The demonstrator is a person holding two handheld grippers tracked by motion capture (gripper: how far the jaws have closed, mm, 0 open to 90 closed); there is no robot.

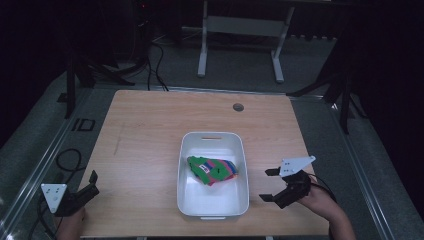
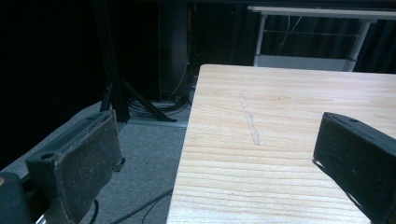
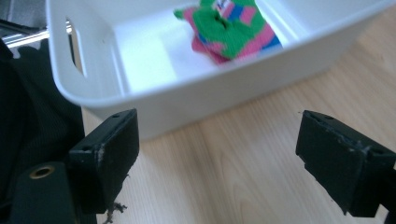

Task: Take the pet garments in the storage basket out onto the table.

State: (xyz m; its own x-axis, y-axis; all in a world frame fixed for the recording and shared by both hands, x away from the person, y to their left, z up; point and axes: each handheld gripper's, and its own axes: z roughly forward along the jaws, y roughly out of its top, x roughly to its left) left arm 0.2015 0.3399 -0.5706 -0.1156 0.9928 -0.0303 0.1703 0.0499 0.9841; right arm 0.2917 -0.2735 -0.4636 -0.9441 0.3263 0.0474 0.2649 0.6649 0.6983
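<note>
Jaws apart, empty; right gripper (image 1: 270,185) beside bin (image 1: 240,150) holding striped cloth (image 1: 214,170).

White bin (image 1: 242,165) on wooden table (image 1: 145,135)

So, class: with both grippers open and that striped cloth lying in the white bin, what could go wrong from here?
1. The right gripper sits close beside the white bin; a reach inward might knock its wall and slide it.
2. The striped cloth lies bunched, so the jaws may catch only one layer.
3. The left gripper hangs at the table edge and could clip it.
</note>
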